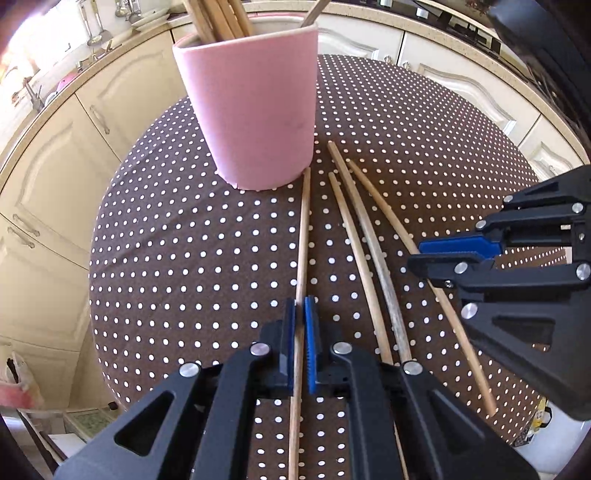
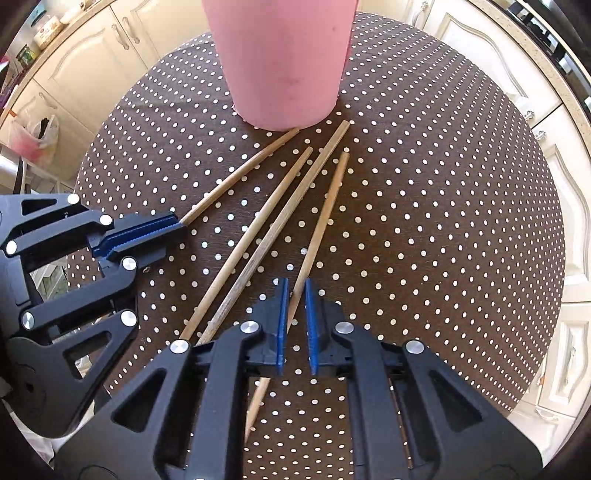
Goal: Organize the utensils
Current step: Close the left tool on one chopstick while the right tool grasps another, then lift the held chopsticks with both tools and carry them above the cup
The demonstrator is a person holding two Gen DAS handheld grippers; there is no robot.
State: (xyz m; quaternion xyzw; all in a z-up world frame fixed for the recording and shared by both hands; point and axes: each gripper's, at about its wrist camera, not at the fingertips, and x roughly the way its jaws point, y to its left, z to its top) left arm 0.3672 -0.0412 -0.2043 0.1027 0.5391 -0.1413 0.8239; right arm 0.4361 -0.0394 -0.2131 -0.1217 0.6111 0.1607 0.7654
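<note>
Left wrist view: the left tool (image 1: 300,306) is seen clamped on a wooden chopstick (image 1: 303,236) whose far tip lies just beside the base of the pink cup (image 1: 255,110). More chopsticks (image 1: 218,18) stand inside the cup. On the dotted table (image 1: 184,240), two loose chopsticks (image 1: 364,251) are laid between the tools. In the right wrist view, the right tool (image 2: 294,291) is closed on the outermost chopstick (image 2: 325,218), though pad contact is only partly visible.

left hand-held gripper (image 1: 300,306) clamped, right hand-held gripper (image 2: 294,291) clamped
</note>
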